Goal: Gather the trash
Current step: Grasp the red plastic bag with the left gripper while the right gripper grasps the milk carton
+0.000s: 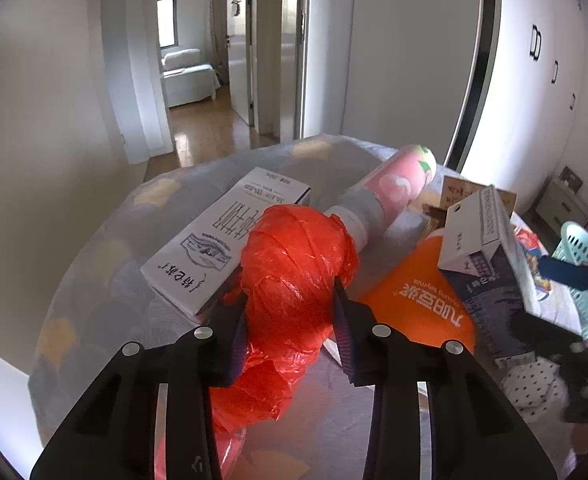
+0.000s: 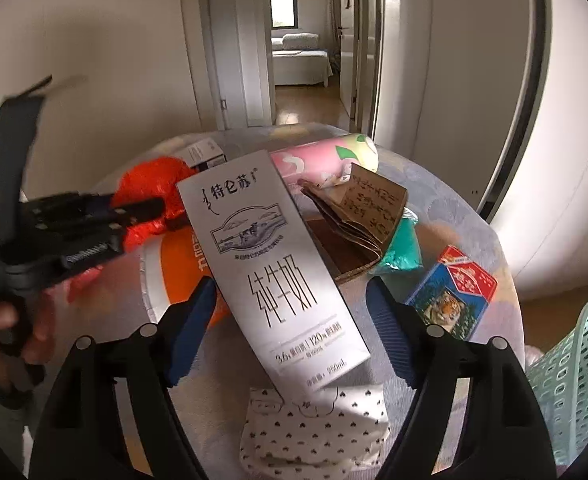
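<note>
A crumpled red plastic bag (image 1: 294,264) lies on the round table (image 1: 105,264). My left gripper (image 1: 289,292) is shut on it, both pads pressed into its sides. The bag (image 2: 149,184) and left gripper (image 2: 141,210) also show at the left of the right wrist view. My right gripper (image 2: 291,296) is open, its blue pads either side of a white milk carton (image 2: 269,256), which stands apart from both pads. A second white carton (image 1: 221,236) lies behind the bag.
On the table: a pink bottle (image 1: 394,188), an orange pouch (image 1: 418,300), a brown folded paper (image 2: 366,216), a teal wad (image 2: 402,248), a blue tiger box (image 2: 454,296), a heart-print tissue pack (image 2: 314,428). A mint basket (image 2: 574,380) stands at right.
</note>
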